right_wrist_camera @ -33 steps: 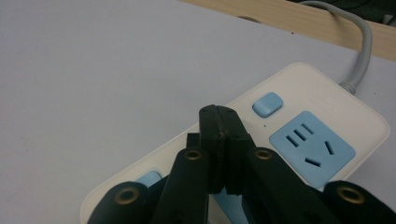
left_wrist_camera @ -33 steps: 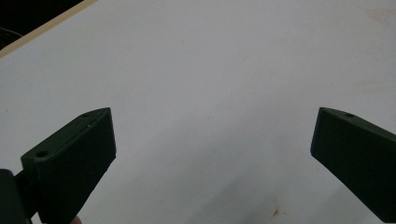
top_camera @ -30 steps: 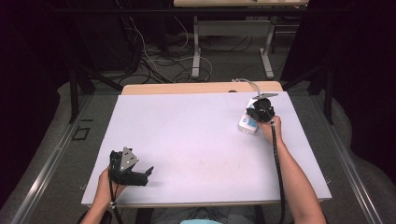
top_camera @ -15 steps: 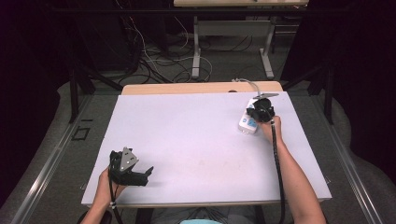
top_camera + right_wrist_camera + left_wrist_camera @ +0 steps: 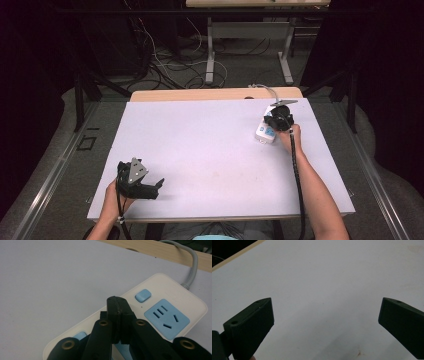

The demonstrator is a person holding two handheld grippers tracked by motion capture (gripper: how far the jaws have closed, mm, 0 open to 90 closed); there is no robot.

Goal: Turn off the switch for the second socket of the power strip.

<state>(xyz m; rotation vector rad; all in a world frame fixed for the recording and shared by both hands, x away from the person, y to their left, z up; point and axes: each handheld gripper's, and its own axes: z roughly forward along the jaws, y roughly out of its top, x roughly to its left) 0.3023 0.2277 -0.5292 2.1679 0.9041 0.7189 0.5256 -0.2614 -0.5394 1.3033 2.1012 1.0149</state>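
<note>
A white power strip (image 5: 263, 132) with blue sockets lies at the far right of the white table (image 5: 210, 145). My right gripper (image 5: 276, 121) hovers right over it, jaws shut with nothing between them. In the right gripper view the closed right gripper (image 5: 119, 302) points at the middle of the power strip (image 5: 160, 290), between a blue button (image 5: 143, 295) and a blue socket (image 5: 167, 319); whether the tips touch it I cannot tell. My left gripper (image 5: 158, 184) rests near the front left edge. The left gripper (image 5: 325, 315) stands wide open over bare table.
The strip's grey cable (image 5: 264, 89) runs off the far edge over a wooden strip (image 5: 200, 94). Behind the table are desk legs (image 5: 210, 55) and loose cables (image 5: 165, 65) on the floor. Both forearms come in from the front edge.
</note>
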